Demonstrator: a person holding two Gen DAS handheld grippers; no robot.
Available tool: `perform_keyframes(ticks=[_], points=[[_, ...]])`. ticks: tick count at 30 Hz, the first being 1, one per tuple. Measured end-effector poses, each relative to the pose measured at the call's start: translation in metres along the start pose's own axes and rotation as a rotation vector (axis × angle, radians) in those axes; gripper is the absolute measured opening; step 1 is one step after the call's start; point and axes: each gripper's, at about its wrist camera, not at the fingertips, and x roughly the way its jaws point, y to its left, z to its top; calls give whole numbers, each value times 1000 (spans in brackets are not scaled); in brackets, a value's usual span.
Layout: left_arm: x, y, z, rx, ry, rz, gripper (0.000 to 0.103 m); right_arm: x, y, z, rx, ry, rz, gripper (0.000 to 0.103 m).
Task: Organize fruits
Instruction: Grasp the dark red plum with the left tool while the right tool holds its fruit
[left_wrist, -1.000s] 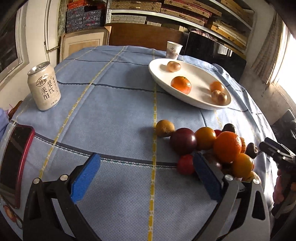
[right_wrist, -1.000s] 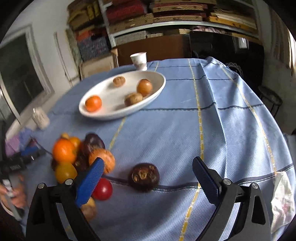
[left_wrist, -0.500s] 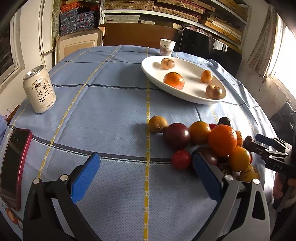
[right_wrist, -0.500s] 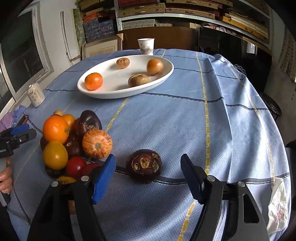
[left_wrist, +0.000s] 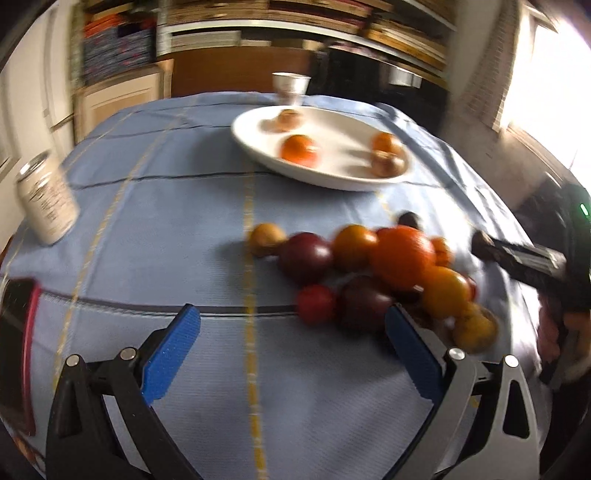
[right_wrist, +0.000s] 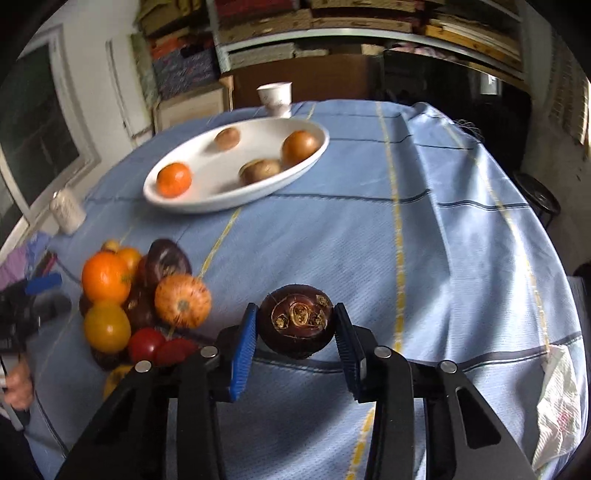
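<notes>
Since a second ago your right gripper (right_wrist: 295, 334) has narrowed from wide open; its jaws are closing on the dark brown fruit (right_wrist: 295, 321), which sits between the blue pads, both pads at or just touching its sides. The fruit rests on the blue tablecloth (right_wrist: 424, 258), apart from the pile.

Your left gripper (left_wrist: 291, 343) has shifted a little sideways; its view is blurred. It is spread wide, nothing between its jaws, hovering just short of the fruit pile (left_wrist: 369, 266).

Around: the white dish (right_wrist: 221, 199) farther back holds four fruits. A paper cup (right_wrist: 275, 98) stands behind it. A drink can (left_wrist: 46, 203) and a phone (left_wrist: 16, 350) lie left. A crumpled white bag (right_wrist: 557, 402) lies at the table's right edge.
</notes>
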Motion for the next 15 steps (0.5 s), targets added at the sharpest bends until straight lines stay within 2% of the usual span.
perform_keyframes(ticks=[3, 4, 7, 9, 11, 15], points=[[-3, -10, -2, 45, -13, -34, 93, 1, -2, 0, 8, 9, -9, 42], [-4, -12, -2, 52, -16, -45, 83, 2, -2, -1, 6, 12, -13, 42], [2, -13, -1, 50, 9, -70, 66, 2, -2, -1, 5, 10, -8, 42], [4, -10, -1, 31, 20, -79, 62, 2, -1, -1, 0, 10, -10, 42], [4, -8, -1, 26, 19, -90, 53, 3, 0, -2, -5, 15, -13, 42], [-3, -19, -2, 78, -19, -95, 51, 5, 1, -2, -13, 28, -16, 42]])
